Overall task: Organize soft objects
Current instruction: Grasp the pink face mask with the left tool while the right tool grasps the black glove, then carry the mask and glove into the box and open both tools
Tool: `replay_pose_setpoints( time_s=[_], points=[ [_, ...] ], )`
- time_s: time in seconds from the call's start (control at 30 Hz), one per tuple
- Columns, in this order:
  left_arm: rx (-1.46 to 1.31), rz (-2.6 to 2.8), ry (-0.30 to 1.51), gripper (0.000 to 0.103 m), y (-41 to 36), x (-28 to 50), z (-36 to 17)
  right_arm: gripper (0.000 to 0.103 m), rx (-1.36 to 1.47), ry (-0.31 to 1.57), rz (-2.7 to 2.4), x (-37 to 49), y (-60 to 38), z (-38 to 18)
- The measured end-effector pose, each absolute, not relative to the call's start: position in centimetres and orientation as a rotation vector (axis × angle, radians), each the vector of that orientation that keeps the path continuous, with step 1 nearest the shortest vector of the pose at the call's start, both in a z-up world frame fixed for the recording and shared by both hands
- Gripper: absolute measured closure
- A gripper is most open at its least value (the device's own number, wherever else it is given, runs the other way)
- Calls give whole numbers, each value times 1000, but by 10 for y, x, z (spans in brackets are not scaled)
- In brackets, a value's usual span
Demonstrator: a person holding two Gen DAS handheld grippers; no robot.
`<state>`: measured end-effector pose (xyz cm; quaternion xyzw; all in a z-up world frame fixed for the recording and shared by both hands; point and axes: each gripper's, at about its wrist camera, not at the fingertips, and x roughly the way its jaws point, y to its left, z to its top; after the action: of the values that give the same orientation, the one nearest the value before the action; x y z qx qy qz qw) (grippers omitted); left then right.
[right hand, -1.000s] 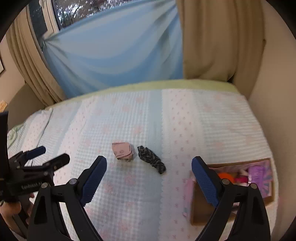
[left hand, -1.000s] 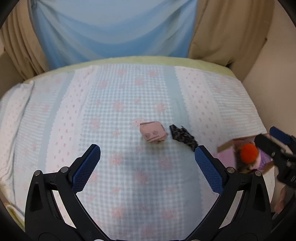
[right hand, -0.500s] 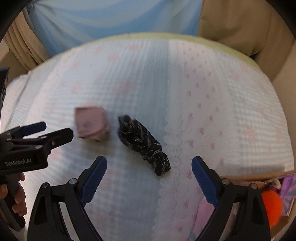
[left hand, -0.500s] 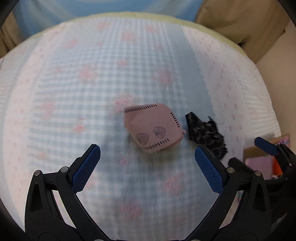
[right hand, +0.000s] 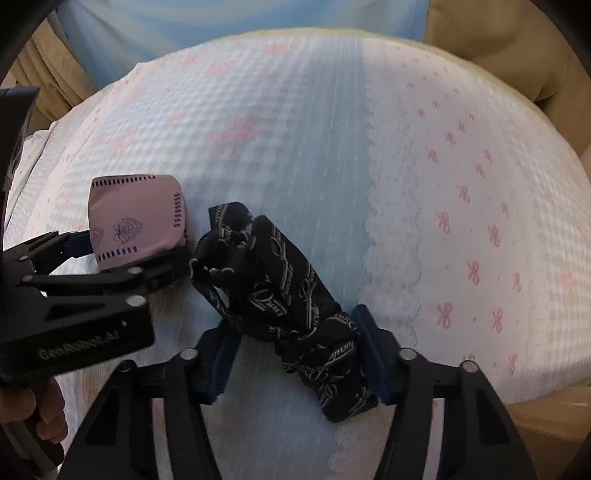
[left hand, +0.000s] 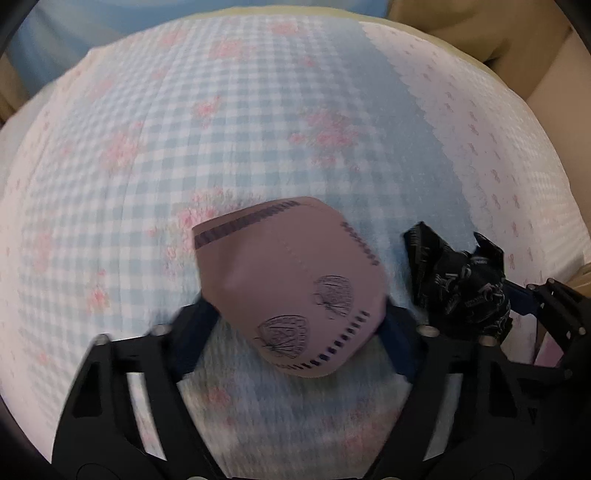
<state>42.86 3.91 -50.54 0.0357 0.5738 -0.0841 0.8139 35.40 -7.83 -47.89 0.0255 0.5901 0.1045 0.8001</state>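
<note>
A folded pink cloth with dark stitching lies on the checked bedspread. My left gripper points down over it, its jaws closing, with both blue pads against the cloth's sides. Just right of it lies a crumpled black printed cloth. My right gripper straddles the black cloth's near end, jaws closing, pads touching it on both sides. The right wrist view also shows the pink cloth held in the left gripper.
A cardboard box sits at the bed's right edge, mostly cut off. A person's hand holds the left gripper's handle. Blue and tan curtains hang behind the bed. The two grippers stand close side by side.
Both grippers dropped from high above the bed down onto the cloths. Their jaws went from wide open to closed in around the pink cloth and the black cloth.
</note>
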Motion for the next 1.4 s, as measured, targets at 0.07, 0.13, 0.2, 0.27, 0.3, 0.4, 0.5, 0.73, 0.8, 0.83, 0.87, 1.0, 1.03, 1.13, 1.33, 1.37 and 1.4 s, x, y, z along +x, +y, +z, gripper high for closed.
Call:
replay_pose_setpoints(
  time_s=[0.07,0.13,0.2,0.27,0.3,0.4,0.5,0.73,0.8,0.83,0.87,1.0,1.03,1.13,1.33,1.37,1.4],
  points=[
    [87,-180,1219,47,37,430,-504,59,54,1246,217,352,-79,-477],
    [75,-177,1215,56,38,431,-502,61,76,1236,213,350,-83,-476],
    [51,-182,1217,62,41,433,-499,63,102,1235,209,349,-86,-475],
    [40,-181,1211,64,44,433,-493,65,120,1236,206,348,-88,-473],
    [40,-181,1206,64,45,434,-491,65,126,1234,207,348,-88,-472],
    [35,-183,1187,65,48,432,-478,66,135,1224,205,348,-87,-462],
    [33,-185,1167,65,49,429,-462,66,150,1205,197,349,-86,-451],
    [32,-188,1104,65,48,414,-408,66,181,1146,189,342,-89,-409],
    [36,-187,1090,65,48,406,-390,66,191,1126,188,337,-90,-391],
    [37,-186,1079,65,48,400,-378,66,197,1120,187,334,-91,-382],
    [38,-186,1069,65,48,395,-368,66,203,1112,185,331,-93,-372],
    [25,-173,1043,65,49,369,-320,66,215,1082,181,312,-100,-328],
    [25,-175,1040,65,49,361,-307,66,215,1078,182,307,-101,-318],
    [37,-170,1019,64,45,339,-274,66,232,1061,184,287,-108,-281],
    [30,-172,968,64,37,290,-210,66,263,1025,183,244,-128,-214],
    [29,-172,960,64,32,281,-201,66,269,1019,185,236,-133,-203],
    [30,-171,953,64,28,273,-193,66,274,1016,188,230,-136,-195]
  ],
)
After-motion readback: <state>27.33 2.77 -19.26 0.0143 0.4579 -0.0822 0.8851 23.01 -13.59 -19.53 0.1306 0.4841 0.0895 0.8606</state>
